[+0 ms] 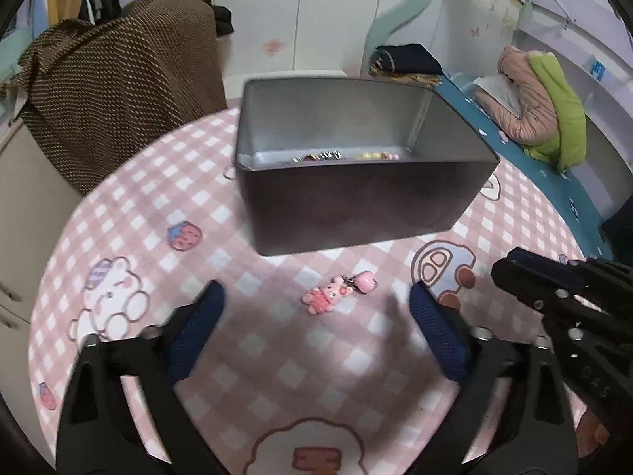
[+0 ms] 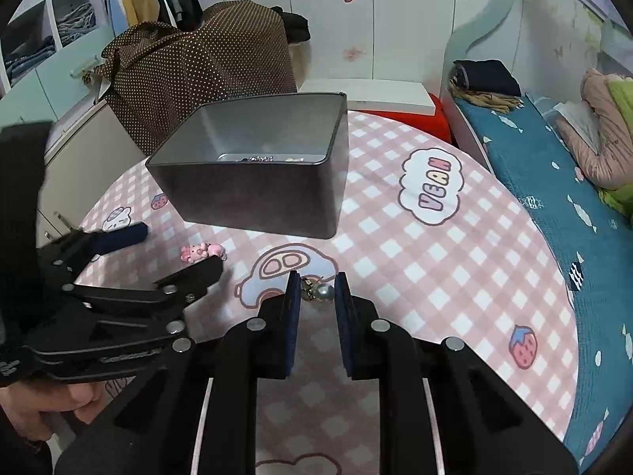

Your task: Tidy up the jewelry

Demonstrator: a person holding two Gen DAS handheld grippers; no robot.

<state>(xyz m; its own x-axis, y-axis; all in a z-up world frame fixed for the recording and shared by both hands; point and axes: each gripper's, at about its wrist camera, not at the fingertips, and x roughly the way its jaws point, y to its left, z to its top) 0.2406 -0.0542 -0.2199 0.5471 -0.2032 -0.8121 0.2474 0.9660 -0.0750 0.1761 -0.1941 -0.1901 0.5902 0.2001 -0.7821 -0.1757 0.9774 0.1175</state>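
Observation:
A pink bear charm [image 1: 335,293] lies on the pink checked tablecloth [image 1: 150,198] just in front of a dark tin box [image 1: 356,206]. My left gripper [image 1: 316,297] is open, its blue pads on either side of the charm and clear of it. Several small jewelry pieces [image 1: 336,155] rest on the box floor. In the right wrist view my right gripper [image 2: 317,282] is shut on a pearl piece with a gold clasp [image 2: 323,291], held above the cloth. The left gripper [image 2: 166,255] shows at the left there, around the charm [image 2: 201,252], near the box [image 2: 257,198].
A brown dotted bag [image 2: 205,63] sits on a cabinet behind the box. A bed with a teal sheet [image 2: 554,182] and piled clothes [image 2: 601,126] runs along the right. The right gripper's black frame [image 1: 554,297] is close beside my left one.

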